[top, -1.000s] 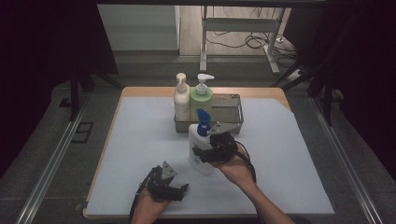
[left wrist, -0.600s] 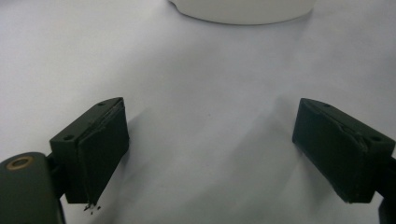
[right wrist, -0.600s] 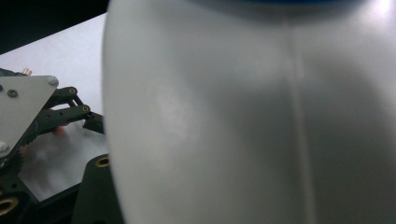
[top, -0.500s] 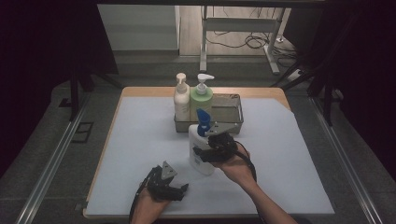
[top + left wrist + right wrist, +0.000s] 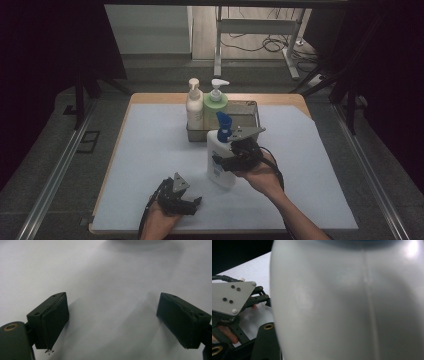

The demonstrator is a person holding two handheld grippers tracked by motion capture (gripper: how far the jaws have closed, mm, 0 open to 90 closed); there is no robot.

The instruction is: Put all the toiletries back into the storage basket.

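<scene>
Two pump bottles [image 5: 204, 102] in the metal tray [image 5: 252, 106] just behind the blue-capped bottle [image 5: 220, 152].

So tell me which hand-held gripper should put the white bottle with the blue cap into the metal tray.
Right hand-held gripper: jaws around the white bottle with the blue cap, beside the metal tray.

A white sheet [image 5: 150, 165] covers most of the wooden surface [image 5: 150, 97]. A metal tray [image 5: 250, 107] sits at the far middle, and a white bottle [image 5: 218, 160] with a blue cap stands just near of it
</scene>
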